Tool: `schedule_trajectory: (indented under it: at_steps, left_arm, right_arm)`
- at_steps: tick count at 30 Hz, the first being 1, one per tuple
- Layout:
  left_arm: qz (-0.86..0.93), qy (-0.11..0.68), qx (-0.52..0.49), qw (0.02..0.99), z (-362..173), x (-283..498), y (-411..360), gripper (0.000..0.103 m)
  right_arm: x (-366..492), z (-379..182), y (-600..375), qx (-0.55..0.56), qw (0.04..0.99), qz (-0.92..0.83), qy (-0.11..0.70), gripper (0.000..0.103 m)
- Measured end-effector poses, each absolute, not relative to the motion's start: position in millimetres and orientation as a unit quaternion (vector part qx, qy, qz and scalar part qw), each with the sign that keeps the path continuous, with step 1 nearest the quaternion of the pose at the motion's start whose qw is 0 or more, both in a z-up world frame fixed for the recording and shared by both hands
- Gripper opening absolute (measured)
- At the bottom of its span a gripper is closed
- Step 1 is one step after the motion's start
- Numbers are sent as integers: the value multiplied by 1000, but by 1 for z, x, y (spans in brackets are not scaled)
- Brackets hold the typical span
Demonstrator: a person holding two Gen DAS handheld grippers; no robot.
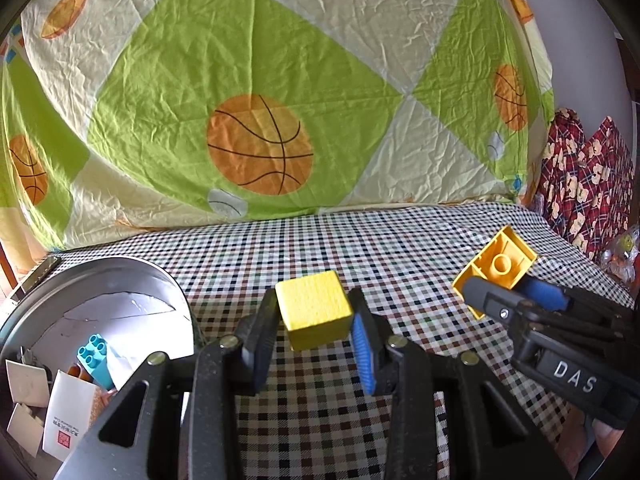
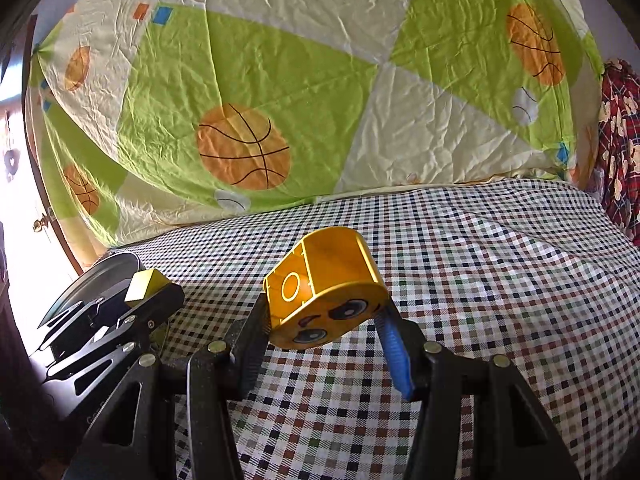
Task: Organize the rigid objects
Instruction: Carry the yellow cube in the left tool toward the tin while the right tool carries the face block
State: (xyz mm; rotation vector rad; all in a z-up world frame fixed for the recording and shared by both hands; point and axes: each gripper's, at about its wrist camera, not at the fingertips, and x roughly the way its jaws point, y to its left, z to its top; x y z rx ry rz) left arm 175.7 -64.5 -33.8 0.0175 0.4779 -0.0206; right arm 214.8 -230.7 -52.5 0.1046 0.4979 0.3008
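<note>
My left gripper point(image 1: 314, 320) is shut on a yellow cube point(image 1: 314, 310) and holds it above the checkered cloth point(image 1: 360, 248). My right gripper point(image 2: 324, 320) is shut on an orange-yellow toy block with a cartoon face point(image 2: 332, 292), also held above the cloth. In the left wrist view the right gripper point(image 1: 516, 292) shows at the right with that block point(image 1: 500, 260). In the right wrist view the left gripper point(image 2: 140, 300) shows at the left with the yellow cube point(image 2: 142, 286).
A round metal tin point(image 1: 120, 272) stands at the left; a blue toy brick point(image 1: 96, 360) and white cards point(image 1: 68, 416) lie in it. A basketball-print quilt point(image 1: 260, 100) rises behind the cloth. Red patterned fabric point(image 1: 584, 184) lies at the right.
</note>
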Motion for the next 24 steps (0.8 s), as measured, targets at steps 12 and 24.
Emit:
schedule_trajectory:
  at_steps: [12,24]
  left_arm:
    - [4,204,3,979,-29,154,-57,34]
    - [10,193,8,981,-27,143,-56,34]
  right_arm:
    - [197,-47,-236,63,965,144,211,54]
    - [178,-42,-228,32,973,143,176,54]
